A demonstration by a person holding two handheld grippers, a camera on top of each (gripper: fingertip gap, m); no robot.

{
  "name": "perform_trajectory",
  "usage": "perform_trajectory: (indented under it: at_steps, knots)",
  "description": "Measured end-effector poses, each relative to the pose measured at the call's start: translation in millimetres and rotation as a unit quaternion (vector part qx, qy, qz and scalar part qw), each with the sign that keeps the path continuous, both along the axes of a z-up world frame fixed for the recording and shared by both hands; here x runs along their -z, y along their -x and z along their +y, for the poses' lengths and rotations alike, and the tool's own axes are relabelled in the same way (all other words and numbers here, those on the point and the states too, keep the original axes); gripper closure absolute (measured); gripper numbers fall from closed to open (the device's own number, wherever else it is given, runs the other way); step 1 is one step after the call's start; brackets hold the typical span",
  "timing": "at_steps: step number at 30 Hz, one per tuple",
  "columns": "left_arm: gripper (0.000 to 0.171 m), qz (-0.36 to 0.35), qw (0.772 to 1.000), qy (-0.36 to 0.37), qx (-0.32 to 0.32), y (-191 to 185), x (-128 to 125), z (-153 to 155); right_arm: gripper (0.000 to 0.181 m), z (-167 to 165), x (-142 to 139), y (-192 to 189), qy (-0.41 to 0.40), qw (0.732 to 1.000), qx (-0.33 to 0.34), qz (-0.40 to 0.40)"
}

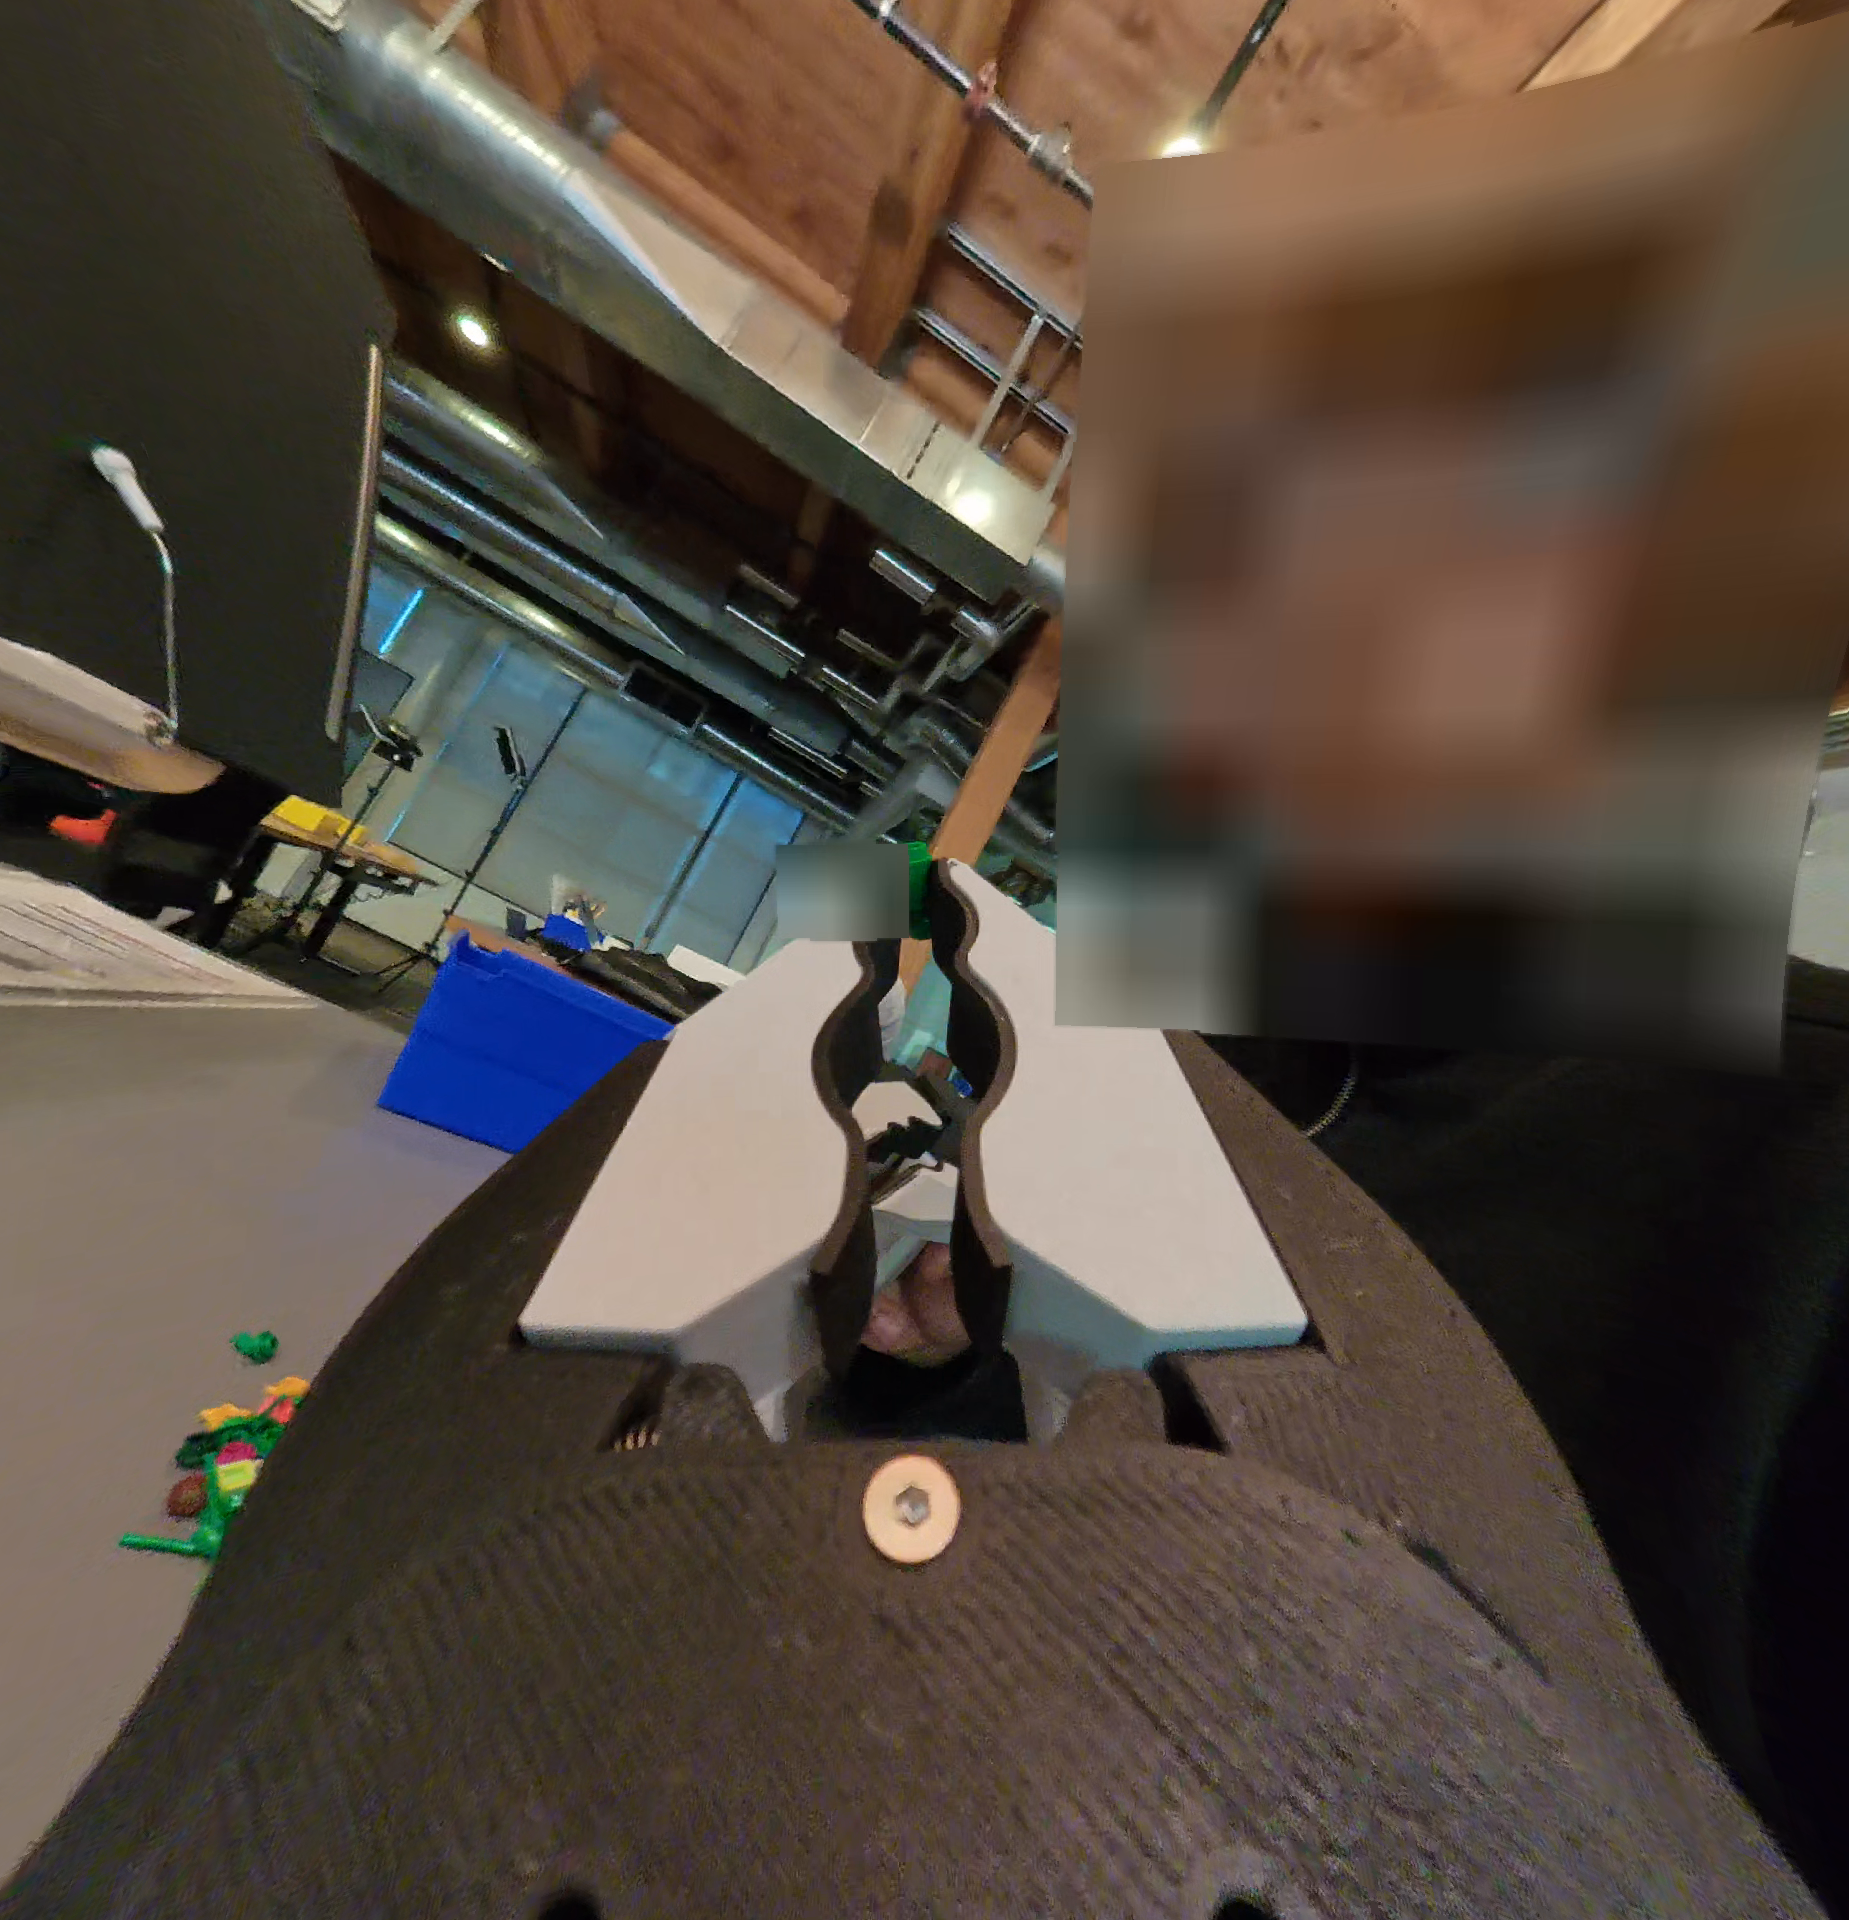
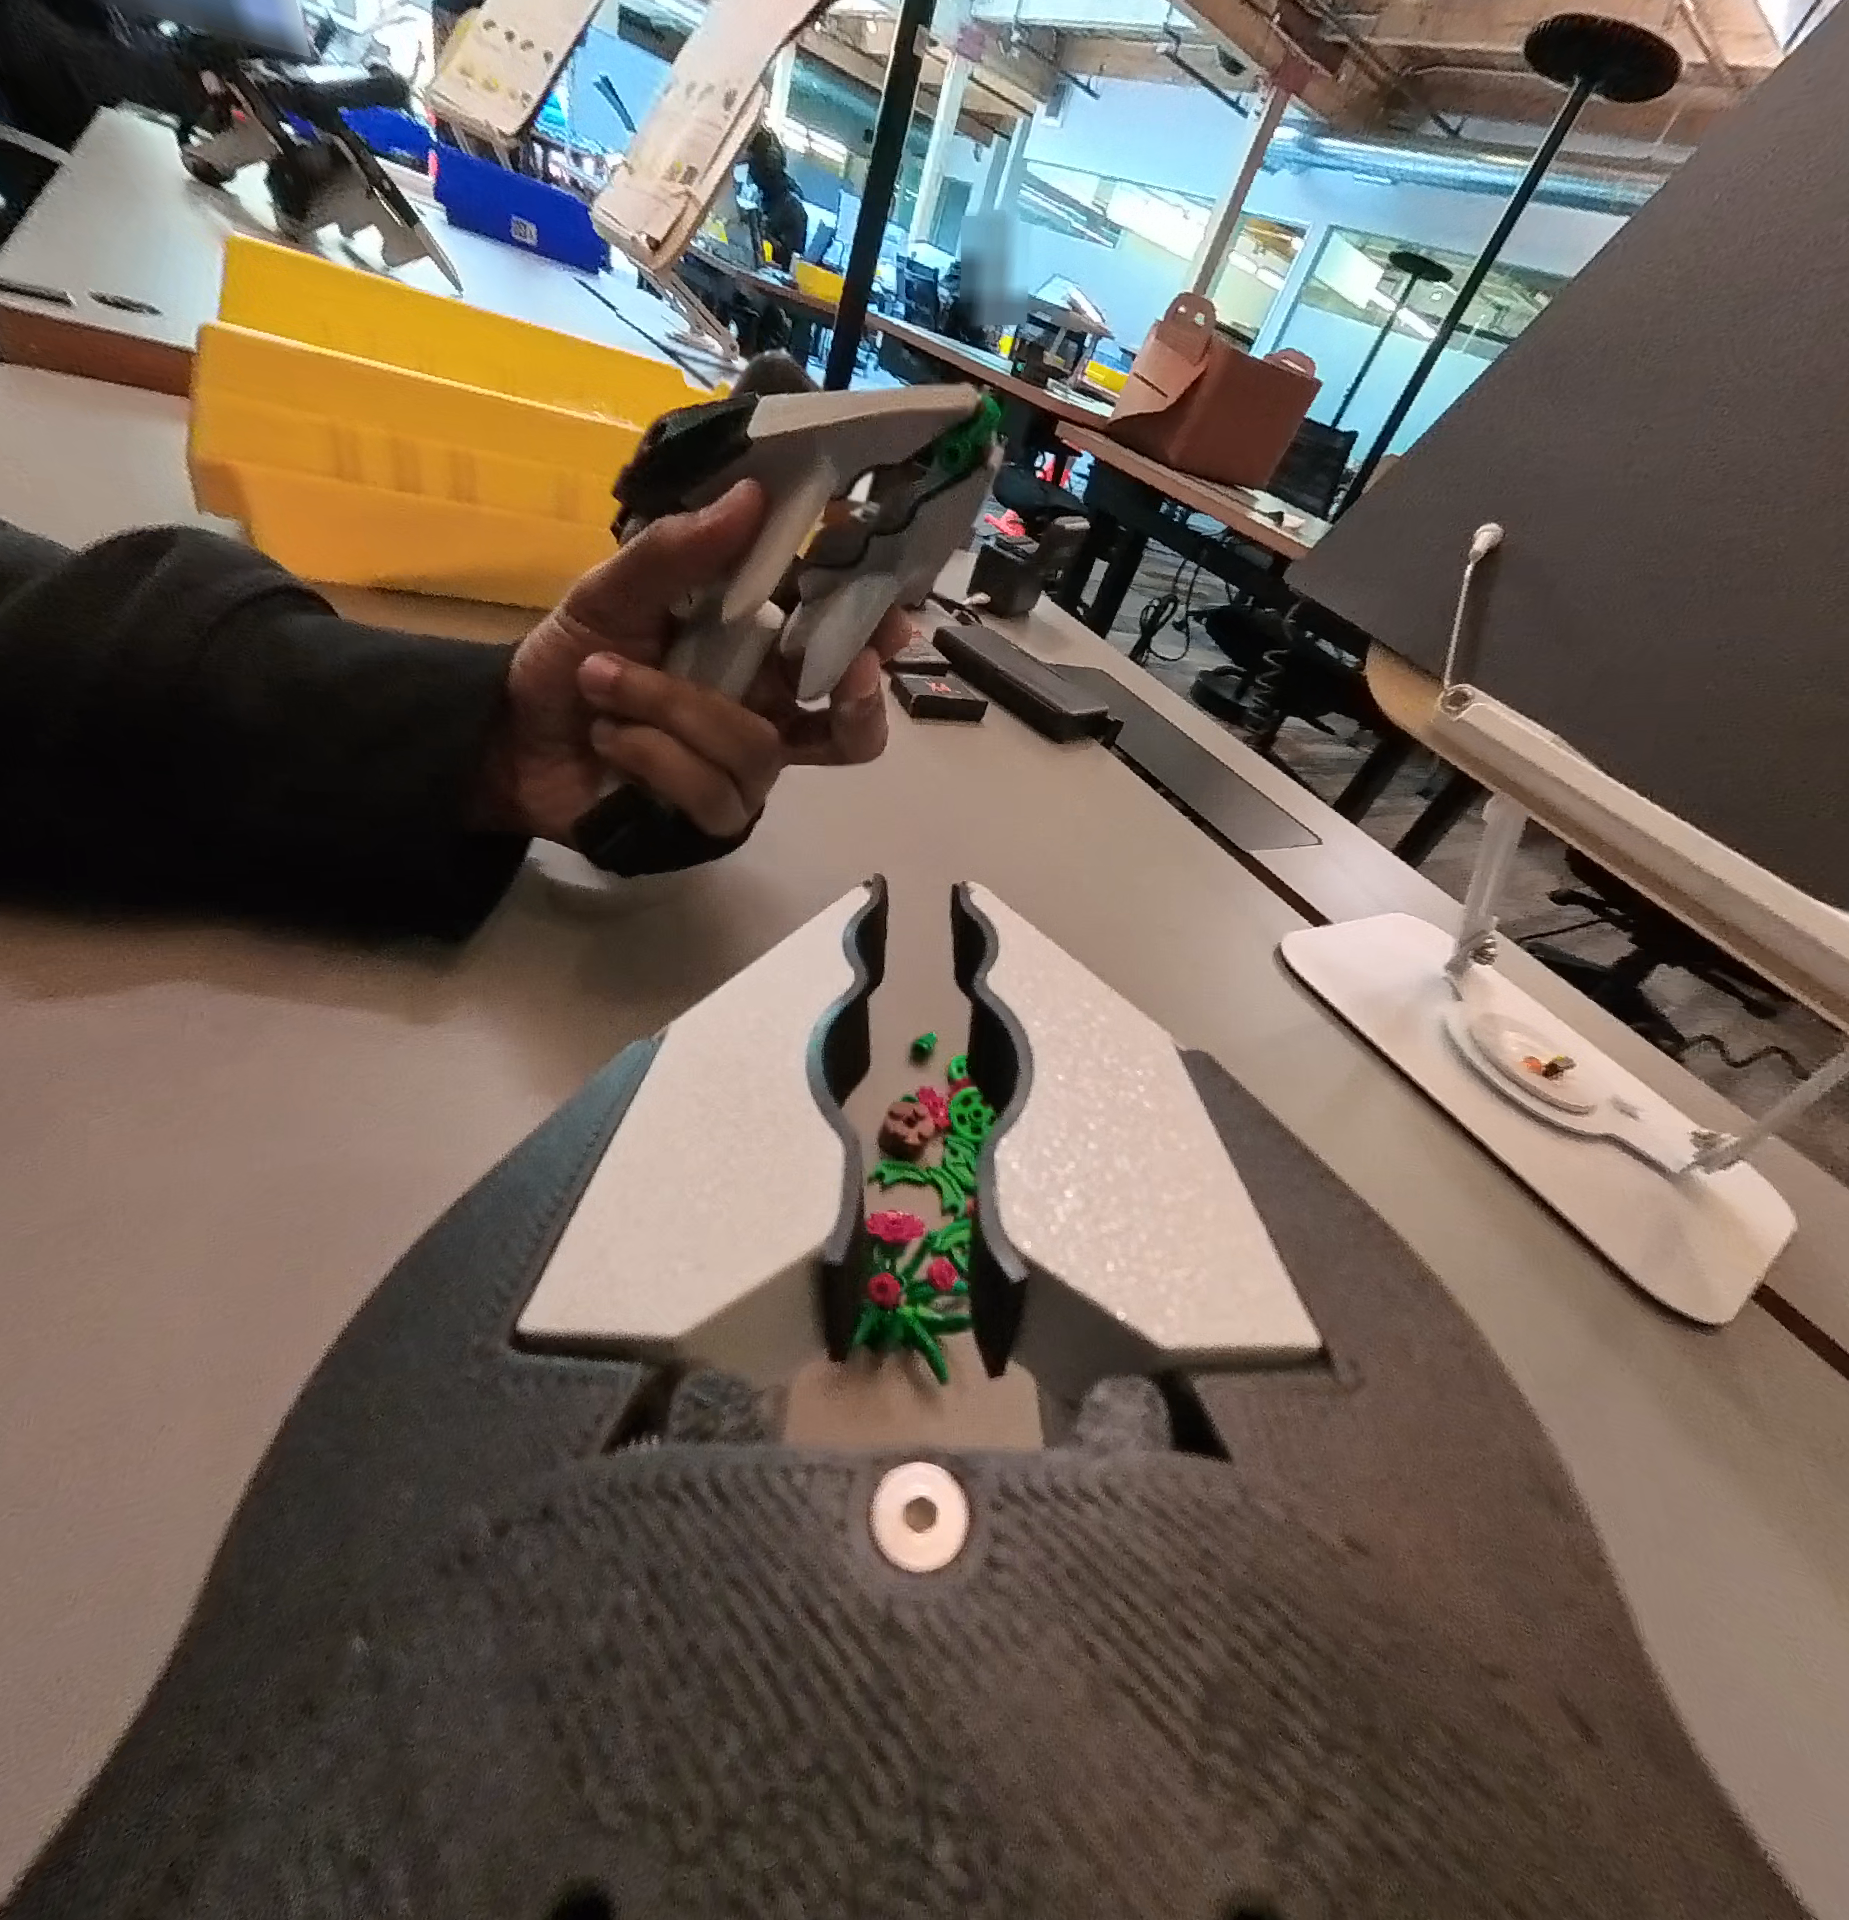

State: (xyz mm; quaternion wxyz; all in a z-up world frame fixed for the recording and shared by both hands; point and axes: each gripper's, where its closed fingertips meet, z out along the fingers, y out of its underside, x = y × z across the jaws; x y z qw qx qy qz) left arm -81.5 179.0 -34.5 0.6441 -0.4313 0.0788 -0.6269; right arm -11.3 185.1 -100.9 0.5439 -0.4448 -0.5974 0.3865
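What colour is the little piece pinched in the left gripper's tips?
Green. The small piece shows best in the right wrist view, clamped at the left gripper tips.

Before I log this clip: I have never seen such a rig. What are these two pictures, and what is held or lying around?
No robot here: a person holds handheld tongs in each hand, each carrying a camera looking along its fingers. The left view points upward; the left tongs pinch a small green plastic piece, seen from outside in the right view, gripped by the person's hand. The right tongs are open and hold nothing, hovering over a pile of green, pink and brown plastic flower pieces on the grey tabletop. Yellow plastic bins stand behind.
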Motion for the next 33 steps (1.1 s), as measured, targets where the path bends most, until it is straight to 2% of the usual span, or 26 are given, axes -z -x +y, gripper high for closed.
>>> perform_trajectory:
  at_steps: [8,12,15,17,19,21,23,25,27,29,30,32,33]
  knots:
    - [0.17,0.021,0.999,-0.01,-0.025,3.5,-4.3,-9.5,0.17,-11.2,-13.0,-3.2,0.078,0.995,-0.049,0.037]
    - [0.17,0.001,1.0,-0.011,-0.027,1.8,-10.5,-17.6,0.173,-18.4,-30.5,-2.7,0.072,0.991,-0.064,0.09]
    - [0.171,0.019,0.999,-0.001,-0.042,-6.1,-13.8,-16.9,0.173,-16.7,-46.4,-10.5,0.087,0.991,-0.02,0.101]
    - [0.17,0.038,0.996,-0.005,-0.077,-10.4,-22.8,-23.0,0.173,-17.1,-54.5,-30.5,0.097,0.99,0.022,0.101]
    - [0.17,0.071,0.991,-0.015,-0.111,-16.4,-35.0,-41.6,0.173,-14.2,-56.9,-57.3,0.088,0.989,0.071,0.095]
    - [0.17,0.116,0.978,-0.021,-0.173,-21.1,-39.6,-65.3,0.18,-4.7,-67.2,-82.8,0.068,0.981,0.125,0.132]
    - [0.171,0.17,0.957,-0.027,-0.233,-28.4,-37.8,-90.6,0.181,-9.8,-83.0,-90.6,0.061,0.974,0.109,0.186]
    - [0.17,0.215,0.933,-0.02,-0.288,-34.5,-33.8,-116.0,0.181,-4.7,-91.0,-93.3,0.054,0.969,0.129,0.203]
    - [0.17,0.264,0.895,-0.009,-0.36,-36.6,-23.5,-140.6,0.181,-7.8,-94.8,-99.9,0.037,0.963,0.131,0.231]
    - [0.17,0.329,0.847,-0.007,-0.417,-37.7,-1.1,-156.7,0.181,-11.7,-81.7,-107.8,0.007,0.962,0.127,0.243]
    - [0.17,0.353,0.832,-0.014,-0.429,-38.6,13.3,-160.2,0.181,-10.8,-71.0,-111.9,-0.001,0.962,0.128,0.241]
    - [0.17,0.357,0.829,-0.008,-0.43,-32.9,41.0,-157.3,0.181,-9.3,-56.7,-122.6,0.02,0.961,0.12,0.249]
    - [0.17,0.339,0.834,0.002,-0.435,-25.7,43.5,-153.5,0.181,-10.6,-58.1,-129.5,0.037,0.958,0.109,0.262]
